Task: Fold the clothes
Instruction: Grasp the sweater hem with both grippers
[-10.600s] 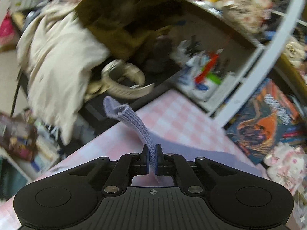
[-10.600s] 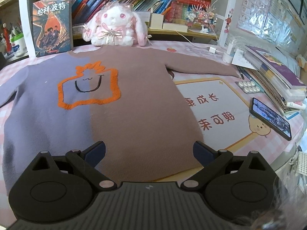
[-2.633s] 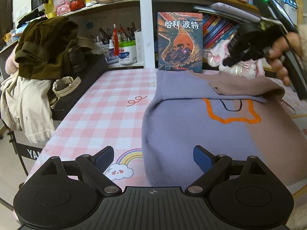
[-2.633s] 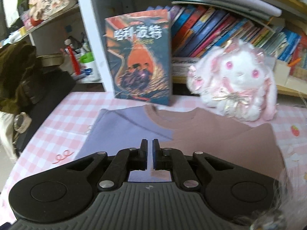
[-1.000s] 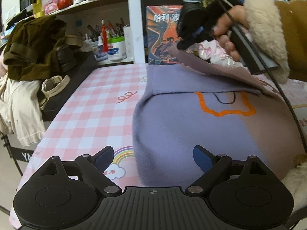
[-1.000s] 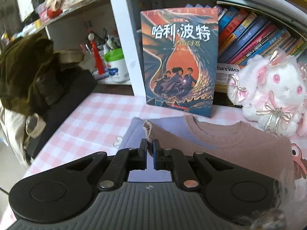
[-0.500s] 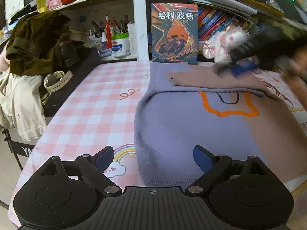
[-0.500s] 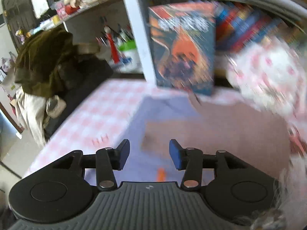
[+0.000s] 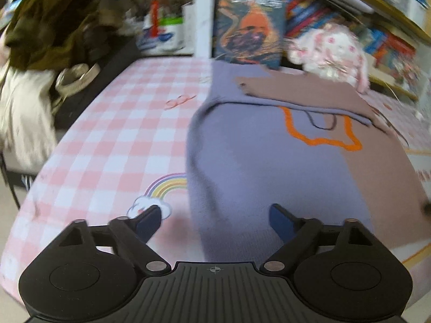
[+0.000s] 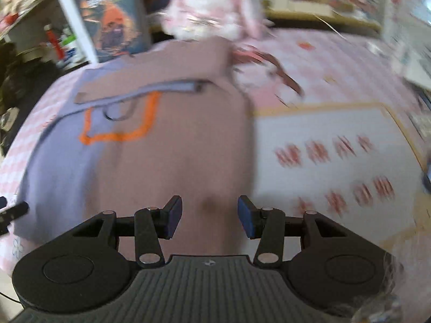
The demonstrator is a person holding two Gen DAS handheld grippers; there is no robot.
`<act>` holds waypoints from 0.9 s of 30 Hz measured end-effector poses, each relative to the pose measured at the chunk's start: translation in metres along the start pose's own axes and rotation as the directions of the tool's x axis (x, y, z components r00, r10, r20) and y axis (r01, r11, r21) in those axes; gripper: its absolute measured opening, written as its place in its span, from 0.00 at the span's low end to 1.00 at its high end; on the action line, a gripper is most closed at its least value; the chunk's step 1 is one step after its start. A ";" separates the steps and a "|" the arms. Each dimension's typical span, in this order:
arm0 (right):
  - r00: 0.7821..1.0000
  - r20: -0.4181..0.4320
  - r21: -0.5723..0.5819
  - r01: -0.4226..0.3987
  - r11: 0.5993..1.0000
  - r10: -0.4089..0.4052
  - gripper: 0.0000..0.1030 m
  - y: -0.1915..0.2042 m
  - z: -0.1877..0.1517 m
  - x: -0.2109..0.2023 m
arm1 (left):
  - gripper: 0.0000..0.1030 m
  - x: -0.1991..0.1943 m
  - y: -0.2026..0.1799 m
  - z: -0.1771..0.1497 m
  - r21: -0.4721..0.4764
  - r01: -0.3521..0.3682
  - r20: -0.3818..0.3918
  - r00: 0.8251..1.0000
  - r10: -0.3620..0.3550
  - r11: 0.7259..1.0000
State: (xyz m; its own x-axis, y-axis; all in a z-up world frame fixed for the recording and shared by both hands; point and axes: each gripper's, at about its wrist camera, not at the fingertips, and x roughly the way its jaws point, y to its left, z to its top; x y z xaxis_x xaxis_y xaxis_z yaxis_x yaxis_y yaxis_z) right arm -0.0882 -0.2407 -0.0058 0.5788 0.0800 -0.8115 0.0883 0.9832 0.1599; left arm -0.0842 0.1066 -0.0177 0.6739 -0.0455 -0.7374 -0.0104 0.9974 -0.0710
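Both sleeves folded across the purple-and-brown knit sweater (image 9: 269,167) flat on the pink checked tablecloth (image 9: 113,134), left gripper (image 9: 215,219) closing empty, right gripper (image 10: 210,212) parted and empty — a careless hem grab could drag those sleeves loose.

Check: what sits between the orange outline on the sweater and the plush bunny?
The folded-over brown sleeve, lying across the sweater above the orange outline and short of the plush bunny. Left wrist view shows it.

1. My left claw's (image 9: 215,222) camera looks forward and down from close above the sweater's (image 9: 258,177) purple near edge, facing the bookshelf (image 9: 350,24).
2. My right claw's (image 10: 209,215) camera looks down over the brown half, close above the tabletop (image 10: 336,62).
3. Both views share the sweater, the upright book (image 9: 250,24) and the plush rabbit (image 9: 330,51).
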 end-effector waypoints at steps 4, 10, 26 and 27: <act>1.000 -0.023 0.068 0.009 0.998 -0.007 0.42 -0.013 -0.017 -0.002 | 0.47 0.006 0.013 0.001 -0.082 -0.014 -0.046 0.999 0.010 0.997; 1.000 -0.018 0.003 0.024 1.000 -0.023 0.28 -0.002 -0.020 -0.001 | 0.08 0.009 0.008 0.003 -0.085 0.004 -0.037 0.999 -0.007 0.996; 0.996 0.038 0.085 -0.085 0.993 0.082 0.09 0.000 -0.011 -0.010 | 0.15 0.004 0.012 0.009 -0.147 0.084 -0.047 0.995 -0.091 0.986; 0.996 0.026 0.103 -0.082 0.991 0.080 0.11 -0.002 -0.011 -0.008 | 0.25 0.005 0.016 0.008 -0.172 0.098 -0.057 0.992 -0.110 0.980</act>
State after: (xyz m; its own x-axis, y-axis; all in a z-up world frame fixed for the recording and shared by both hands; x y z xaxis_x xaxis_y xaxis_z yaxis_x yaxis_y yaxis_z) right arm -0.1024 -0.2418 -0.0061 0.6050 0.1538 -0.7812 0.1234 0.9512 0.2828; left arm -0.0751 0.1230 -0.0176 0.6274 -0.1578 -0.7625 -0.0708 0.9636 -0.2576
